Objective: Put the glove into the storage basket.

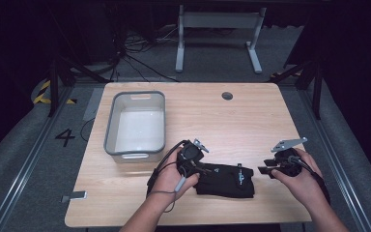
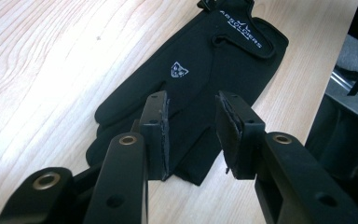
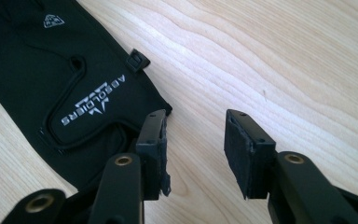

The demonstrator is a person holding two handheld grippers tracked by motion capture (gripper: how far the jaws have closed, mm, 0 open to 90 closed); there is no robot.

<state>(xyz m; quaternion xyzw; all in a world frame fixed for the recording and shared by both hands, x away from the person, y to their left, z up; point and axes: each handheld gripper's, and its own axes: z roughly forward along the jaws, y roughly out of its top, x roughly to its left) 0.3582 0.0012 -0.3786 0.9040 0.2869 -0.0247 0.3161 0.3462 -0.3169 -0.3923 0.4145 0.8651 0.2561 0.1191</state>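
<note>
A black glove (image 1: 227,179) lies flat on the wooden table (image 1: 251,121) near its front edge, between my two hands. White lettering marks its cuff (image 3: 91,105) and a small white logo (image 2: 179,70) sits on its back. My left gripper (image 1: 200,170) is at the glove's finger end, open, its jaws over the glove fingers (image 2: 191,126). To the right of the cuff, my right gripper (image 1: 263,169) is open just above bare wood (image 3: 193,140), its left jaw at the cuff's edge.
A grey plastic bin (image 1: 136,123), with nothing in it, stands at the left of the table behind my left hand. A round cable hole (image 1: 227,95) sits near the far edge. The table's front edge runs close under the glove.
</note>
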